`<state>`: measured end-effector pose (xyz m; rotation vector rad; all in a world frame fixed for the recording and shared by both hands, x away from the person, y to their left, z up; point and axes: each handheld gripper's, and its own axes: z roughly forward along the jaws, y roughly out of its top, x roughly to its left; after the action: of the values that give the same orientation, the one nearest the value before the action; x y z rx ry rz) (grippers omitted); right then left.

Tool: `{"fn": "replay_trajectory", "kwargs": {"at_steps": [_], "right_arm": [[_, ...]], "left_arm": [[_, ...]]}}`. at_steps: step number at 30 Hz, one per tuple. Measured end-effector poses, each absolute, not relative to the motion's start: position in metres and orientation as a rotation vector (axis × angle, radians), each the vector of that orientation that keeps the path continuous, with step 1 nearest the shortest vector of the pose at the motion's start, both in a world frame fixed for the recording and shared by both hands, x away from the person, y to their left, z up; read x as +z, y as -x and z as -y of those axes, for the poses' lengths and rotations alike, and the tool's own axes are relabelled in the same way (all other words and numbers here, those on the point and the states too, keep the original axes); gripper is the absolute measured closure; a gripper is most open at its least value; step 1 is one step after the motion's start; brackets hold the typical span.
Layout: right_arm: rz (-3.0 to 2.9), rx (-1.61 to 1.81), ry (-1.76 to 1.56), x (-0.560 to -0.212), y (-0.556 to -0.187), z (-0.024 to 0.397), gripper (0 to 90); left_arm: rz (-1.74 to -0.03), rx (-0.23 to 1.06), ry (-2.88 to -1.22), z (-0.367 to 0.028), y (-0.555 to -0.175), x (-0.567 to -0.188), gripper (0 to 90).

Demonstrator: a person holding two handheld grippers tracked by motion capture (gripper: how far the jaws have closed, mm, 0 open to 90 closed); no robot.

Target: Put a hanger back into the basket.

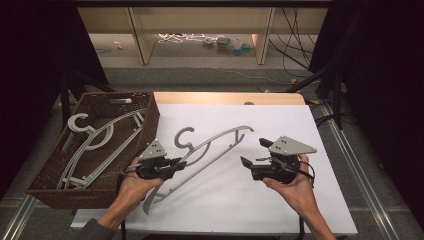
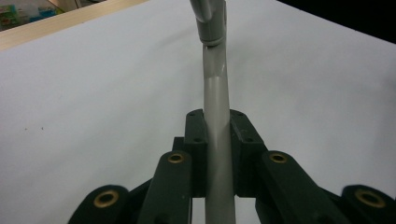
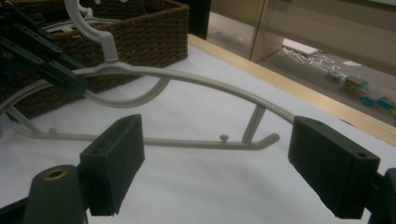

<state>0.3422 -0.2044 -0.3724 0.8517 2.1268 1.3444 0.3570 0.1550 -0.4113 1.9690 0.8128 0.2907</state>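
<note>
The jaws of the left gripper [image 1: 176, 163] are closed tight on the grey plastic hanger [image 1: 212, 145], pinching its upper arm near the neck, as the left gripper view shows with the grey bar [image 2: 217, 140] squeezed between the two black pads. Left of that hand, at the table's left edge, sits a brown wicker basket [image 1: 52, 170] with other grey hangers [image 1: 92, 137] lying in it. The gripped hanger lies slanted across the white tabletop [image 1: 280, 210], its hook [image 1: 184, 137] pointing away from the person, one end near the left forearm and the other reaching toward the right gripper [image 1: 252, 152]. That right gripper's jaws stand wide apart and hold nothing; in the right gripper view the hanger's far end [image 3: 261, 140] shows between and beyond the pads [image 3: 116, 158], not touched by either. Judging by this, the work looks like moving hangers between basket and table, and it seems to be partway: one hanger is out on the sheet and under the left gripper's control, the rest are in the basket, and the right gripper has no hold on anything.
</note>
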Motion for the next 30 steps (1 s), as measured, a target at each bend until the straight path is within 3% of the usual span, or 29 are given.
{"fn": "replay_trajectory", "kwargs": {"at_steps": [30], "right_arm": [[-2.068,1.403,-0.862,-0.407,-0.313,0.214,17.4]], "left_arm": [[-0.894,0.165,-1.757,-0.2,-0.341,-0.368,79.3]]}}
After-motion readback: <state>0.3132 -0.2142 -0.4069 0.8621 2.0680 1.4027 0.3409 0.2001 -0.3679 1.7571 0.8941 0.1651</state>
